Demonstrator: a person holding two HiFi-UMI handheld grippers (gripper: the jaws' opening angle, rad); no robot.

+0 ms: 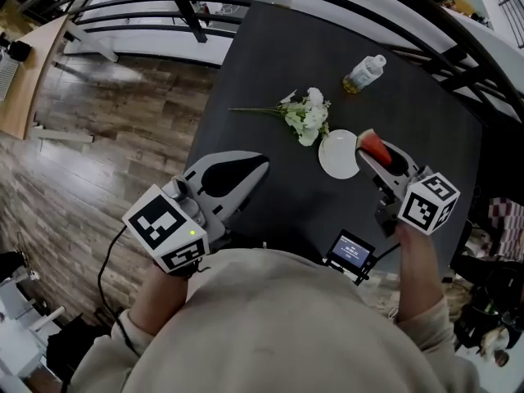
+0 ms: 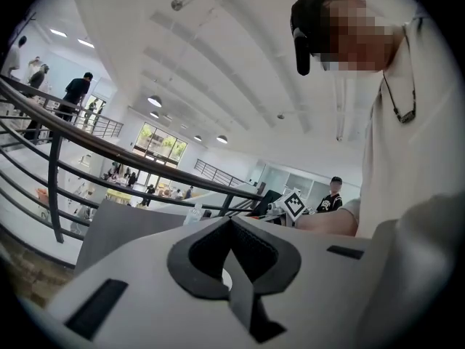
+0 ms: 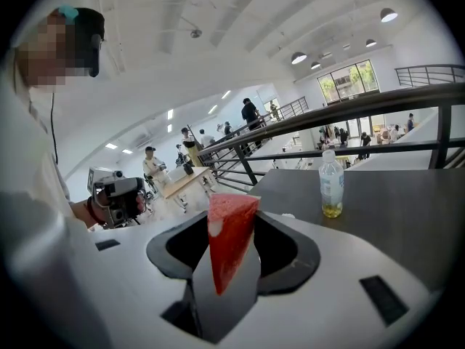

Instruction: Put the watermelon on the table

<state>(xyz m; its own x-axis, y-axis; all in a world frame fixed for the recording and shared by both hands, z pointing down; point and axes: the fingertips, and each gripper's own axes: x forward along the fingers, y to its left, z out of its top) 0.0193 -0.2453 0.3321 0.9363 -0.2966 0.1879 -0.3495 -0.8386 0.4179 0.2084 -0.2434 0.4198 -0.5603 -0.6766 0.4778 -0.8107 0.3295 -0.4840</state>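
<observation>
Setting: dark grey tabletop [image 1: 270, 56] beside a black metal railing [image 1: 192, 15], with a wooden plank floor [image 1: 98, 137] to the left.
Resting on it: a round white plate [image 1: 337, 158], a bunch of white flowers with green stems [image 1: 307, 115], and a clear plastic bottle of yellowish liquid [image 1: 364, 74].
Watermelon: the red wedge-shaped watermelon slice [image 3: 229, 242] is clamped in the right gripper [image 1: 385, 164], at the plate's right edge in the head view.
Right gripper: jaws pressed on the slice.
Left gripper [image 1: 246, 169]: jaws together, nothing between them, over the tabletop's near-left part.
Done: the slice is grasped.
Left to do: it is seemingly not yet set down; it needs lowering onto bare tabletop and then releasing.
</observation>
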